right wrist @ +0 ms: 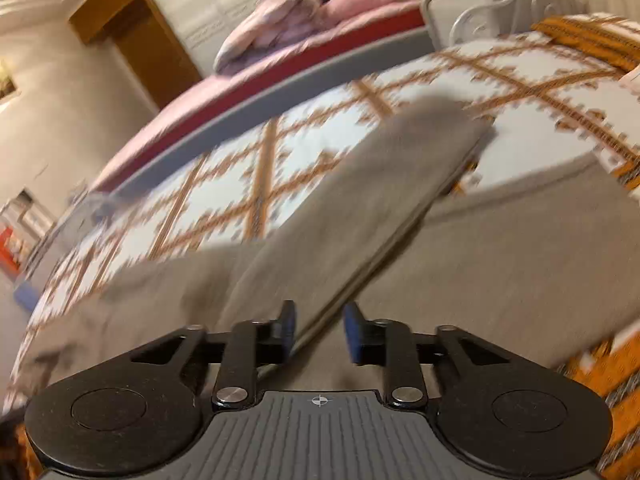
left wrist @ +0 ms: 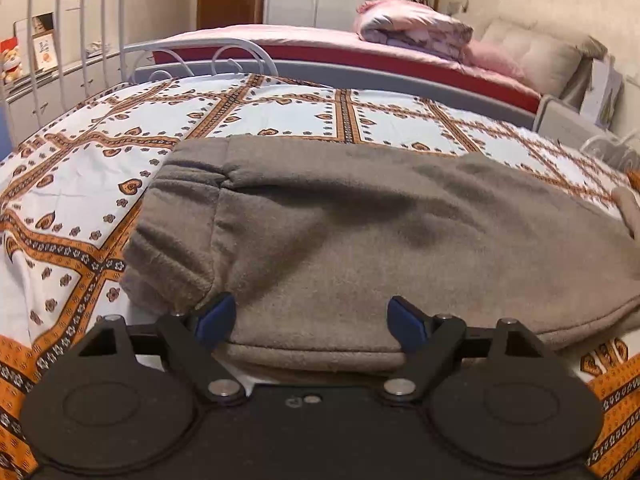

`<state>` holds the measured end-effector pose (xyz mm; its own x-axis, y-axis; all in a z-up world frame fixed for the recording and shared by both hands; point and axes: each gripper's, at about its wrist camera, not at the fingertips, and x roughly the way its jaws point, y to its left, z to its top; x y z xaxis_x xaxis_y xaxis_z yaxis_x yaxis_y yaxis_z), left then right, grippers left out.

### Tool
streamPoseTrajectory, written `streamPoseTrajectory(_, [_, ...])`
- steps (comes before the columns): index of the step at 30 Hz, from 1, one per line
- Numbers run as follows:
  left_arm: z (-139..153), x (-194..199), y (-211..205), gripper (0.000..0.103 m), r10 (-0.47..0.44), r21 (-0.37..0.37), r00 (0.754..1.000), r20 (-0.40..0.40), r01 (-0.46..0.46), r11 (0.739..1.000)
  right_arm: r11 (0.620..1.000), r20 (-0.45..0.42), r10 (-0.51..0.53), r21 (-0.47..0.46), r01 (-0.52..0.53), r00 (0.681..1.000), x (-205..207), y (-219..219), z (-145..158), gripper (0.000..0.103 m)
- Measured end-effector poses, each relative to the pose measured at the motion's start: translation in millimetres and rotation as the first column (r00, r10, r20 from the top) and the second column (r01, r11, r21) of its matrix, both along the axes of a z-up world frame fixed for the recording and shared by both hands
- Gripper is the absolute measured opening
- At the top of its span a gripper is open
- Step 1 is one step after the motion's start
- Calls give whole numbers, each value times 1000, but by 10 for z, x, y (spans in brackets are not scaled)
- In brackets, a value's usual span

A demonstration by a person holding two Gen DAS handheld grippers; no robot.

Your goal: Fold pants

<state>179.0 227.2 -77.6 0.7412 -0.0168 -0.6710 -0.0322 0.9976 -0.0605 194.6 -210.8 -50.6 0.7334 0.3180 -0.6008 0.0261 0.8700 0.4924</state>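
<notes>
- Left gripper (left wrist: 312, 322) is seen with its blue pads spread wide; the near folded edge of the pants (left wrist: 360, 232) lies between them, and no pad is seen pressing on the cloth.
- Right gripper (right wrist: 319, 330) is shown with a narrow gap between its blue pads; a folded edge of the pants (right wrist: 360, 208) runs slantwise through that gap, but the picture is blurred and a pinch cannot be confirmed.
- The grey-brown pants are laid flat on the patterned bedspread (left wrist: 80, 200), lengthwise across the bed, with the gathered cuffs (left wrist: 180, 220) at the left in the left wrist view.
- In the right wrist view one layer is seen folded over another, its straight edge running from near the gripper up toward the far right.
- Open bedspread is left beyond the pants on the far side and to the left of the cuffs; the near edge of the pants is close to the bed's near edge.
- The bed is bounded by a white metal bed frame (left wrist: 60, 20) at the left, and a second bed with pink bedding (left wrist: 400, 36) stands just beyond the far side.
- Both grippers are angled downward toward the cloth; the right wrist view is strongly tilted.
</notes>
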Motion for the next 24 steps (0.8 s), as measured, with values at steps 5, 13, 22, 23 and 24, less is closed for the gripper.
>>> streamPoseTrajectory(5, [7, 17, -22, 76, 16, 7, 1000, -1, -16, 1000, 989, -35, -129, 73, 131, 991, 420, -297, -147, 61])
streamPoseTrajectory(13, [0, -3, -7, 76, 8, 4, 1000, -6, -8, 1000, 982, -72, -147, 109, 154, 987, 820, -572, -342, 59])
streamPoseTrajectory(22, [2, 1, -9, 76, 5, 1, 1000, -6, -5, 1000, 992, 53, -88, 94, 83, 995, 472, -710, 189, 4])
streamPoseTrajectory(23, [2, 1, -8, 76, 4, 1, 1000, -6, -4, 1000, 993, 72, -75, 93, 68, 995, 389, -738, 270, 4])
streamPoseTrajectory(24, [4, 1, -10, 76, 4, 3, 1000, -6, -4, 1000, 994, 84, -66, 93, 58, 994, 274, -772, 345, 4])
